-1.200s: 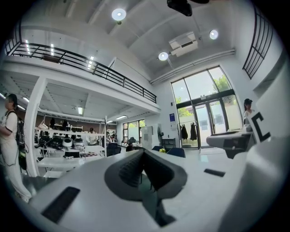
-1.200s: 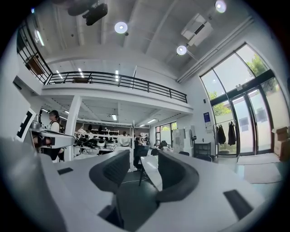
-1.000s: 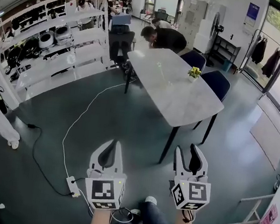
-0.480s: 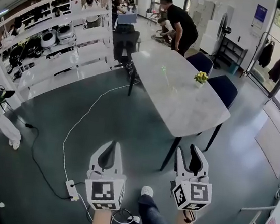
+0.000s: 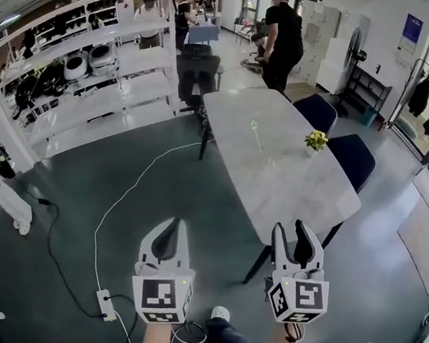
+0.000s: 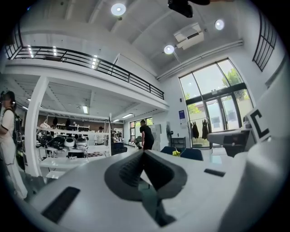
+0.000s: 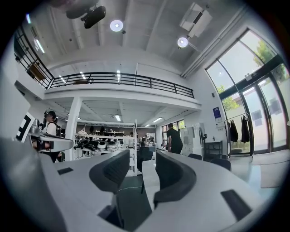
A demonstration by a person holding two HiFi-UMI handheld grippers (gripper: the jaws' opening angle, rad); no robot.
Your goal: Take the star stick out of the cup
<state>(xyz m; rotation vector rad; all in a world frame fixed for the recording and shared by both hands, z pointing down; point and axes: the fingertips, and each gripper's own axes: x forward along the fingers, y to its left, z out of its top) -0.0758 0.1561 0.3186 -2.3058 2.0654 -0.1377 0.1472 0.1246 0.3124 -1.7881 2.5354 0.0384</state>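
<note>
A long marble table (image 5: 276, 174) stands ahead of me, right of centre in the head view. On it a thin pale green stick (image 5: 256, 133) stands upright in something clear that is too faint to make out. My left gripper (image 5: 175, 221) hangs over the floor short of the table, shut, its jaws touching at the tips with nothing between them; the left gripper view shows the left gripper (image 6: 144, 152) the same way. My right gripper (image 5: 290, 229) is open and empty near the table's near corner. Through the right gripper (image 7: 142, 158) the table's (image 7: 148, 176) near end shows.
A small pot of yellow flowers (image 5: 316, 140) sits on the table's right side. Blue chairs (image 5: 353, 157) stand along its right, a black chair (image 5: 196, 67) at its far end. White shelves (image 5: 94, 74) fill the left. A cable and power strip (image 5: 105, 305) lie on the floor. A person in black (image 5: 281, 35) stands beyond.
The head view has come closer to the table. The person in black has straightened up and stepped farther off. Both grippers keep their pose.
</note>
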